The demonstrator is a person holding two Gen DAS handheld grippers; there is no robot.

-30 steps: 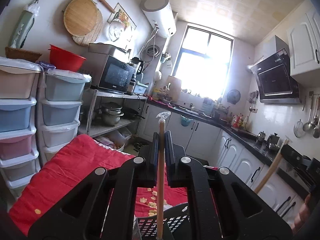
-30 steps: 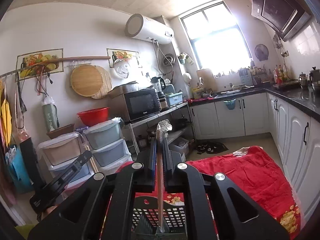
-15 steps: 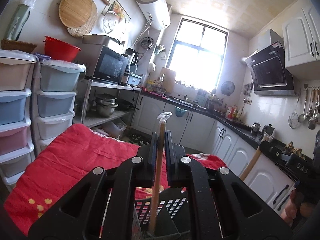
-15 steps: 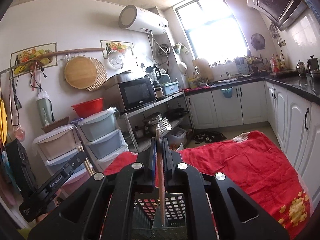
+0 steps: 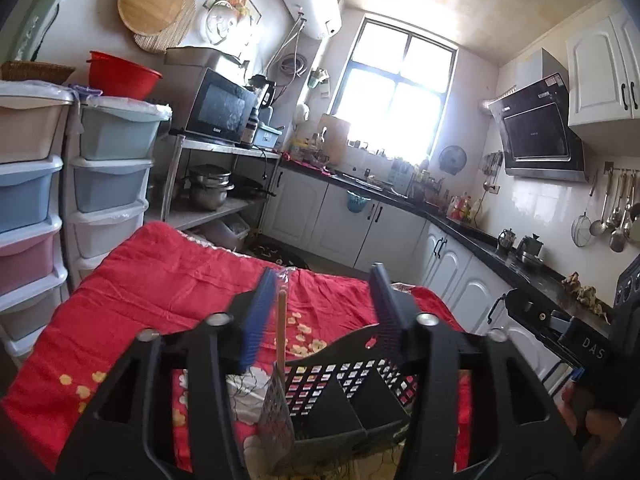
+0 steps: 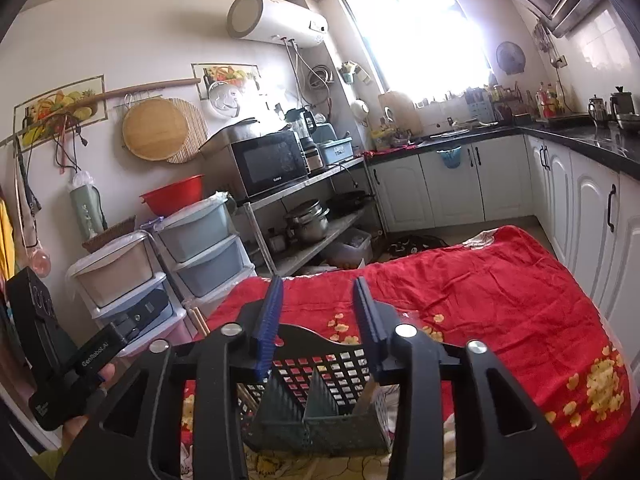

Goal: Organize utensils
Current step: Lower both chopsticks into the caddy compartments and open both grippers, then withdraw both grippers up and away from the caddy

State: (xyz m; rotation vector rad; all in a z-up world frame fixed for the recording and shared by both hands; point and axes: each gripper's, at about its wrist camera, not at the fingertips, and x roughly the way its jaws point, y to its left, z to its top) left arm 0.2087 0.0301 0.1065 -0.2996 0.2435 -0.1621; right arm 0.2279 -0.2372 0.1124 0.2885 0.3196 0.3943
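A black perforated utensil basket with dividers stands on the red flowered cloth; it also shows in the right wrist view. My left gripper is open just above it, and a wooden chopstick with a plastic-wrapped tip stands free in the basket's left compartment. My right gripper is open and empty above the basket. A pale utensil end leans in the basket's right compartment. Wooden chopstick tips show by the left gripper's body in the right wrist view.
Stacked pastel drawer units stand left of the cloth-covered table. A metal rack with a microwave and pots is behind. White cabinets under a black counter run along the right.
Both grippers have opened and let go of their chopsticks, which have dropped into the basket. Both cameras have tilted down toward the table.
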